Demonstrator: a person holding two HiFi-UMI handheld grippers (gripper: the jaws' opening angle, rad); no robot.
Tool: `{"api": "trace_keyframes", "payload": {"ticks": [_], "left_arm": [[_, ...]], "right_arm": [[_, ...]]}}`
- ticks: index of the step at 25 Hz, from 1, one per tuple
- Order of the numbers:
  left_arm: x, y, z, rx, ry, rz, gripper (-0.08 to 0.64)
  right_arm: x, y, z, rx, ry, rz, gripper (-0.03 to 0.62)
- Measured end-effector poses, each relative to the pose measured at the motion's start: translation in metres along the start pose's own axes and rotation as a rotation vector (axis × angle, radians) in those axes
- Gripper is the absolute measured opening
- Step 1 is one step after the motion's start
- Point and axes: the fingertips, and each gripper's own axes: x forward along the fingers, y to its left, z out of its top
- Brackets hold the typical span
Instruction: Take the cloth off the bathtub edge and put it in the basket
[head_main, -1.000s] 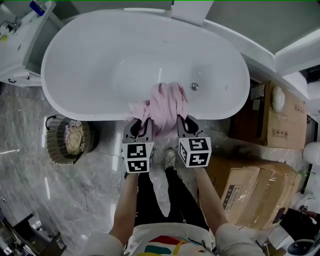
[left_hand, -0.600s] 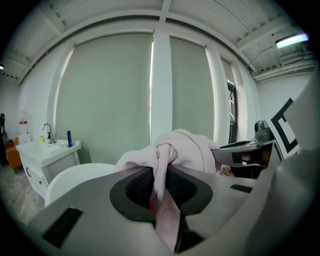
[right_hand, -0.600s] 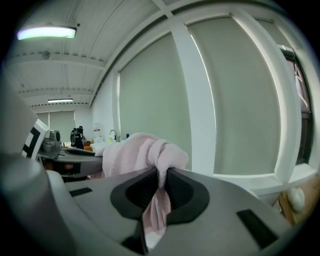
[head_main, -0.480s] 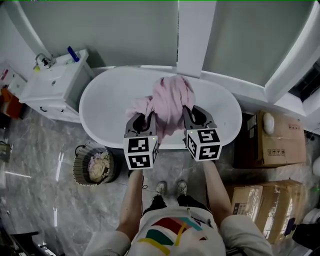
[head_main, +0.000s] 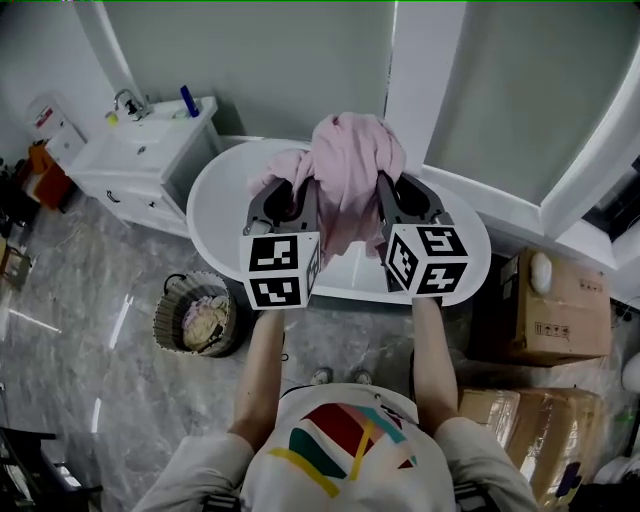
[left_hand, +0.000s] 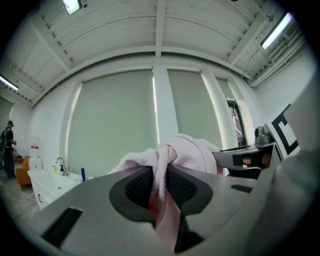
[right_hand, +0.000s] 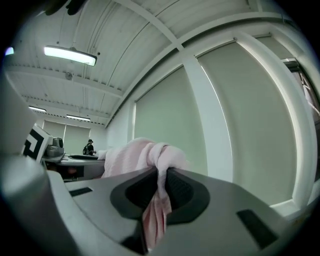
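Note:
A pink cloth (head_main: 345, 180) hangs in the air between my two grippers, high above the white bathtub (head_main: 225, 195). My left gripper (head_main: 300, 195) is shut on its left part; in the left gripper view the pink cloth (left_hand: 185, 152) is pinched between the pads and bulges beyond them. My right gripper (head_main: 388, 195) is shut on the right part, with the pink cloth (right_hand: 135, 155) squeezed in the jaws and a strip hanging below. The round wicker basket (head_main: 170, 322) stands on the floor at lower left, with pale laundry in it.
A white washbasin cabinet (head_main: 140, 160) with a tap stands left of the tub. Cardboard boxes (head_main: 555, 300) are stacked on the floor at the right. A white pillar (head_main: 415, 80) and window ledges run behind the tub. The person's legs and feet are below the grippers.
Both grippers have risen together with the pink cloth, lifting it off the bathtub edge and well above the tub. The head view has pulled back, so tub and basket look smaller.

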Motion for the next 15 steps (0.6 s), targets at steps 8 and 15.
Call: {"api": "trace_keyframes", "payload": {"ticks": [8,15], "left_arm": [[-0.018,0.014,-0.007,-0.018,0.019,0.044,0.081],[-0.044,0.069,-0.022,-0.055,0.002,0.127,0.081]], "right_arm": [[0.0,0.024,-0.002,0.022,0.014,0.063,0.057],[0.027,0.079,-0.005,-0.005,0.016,0.175,0.057]]}}
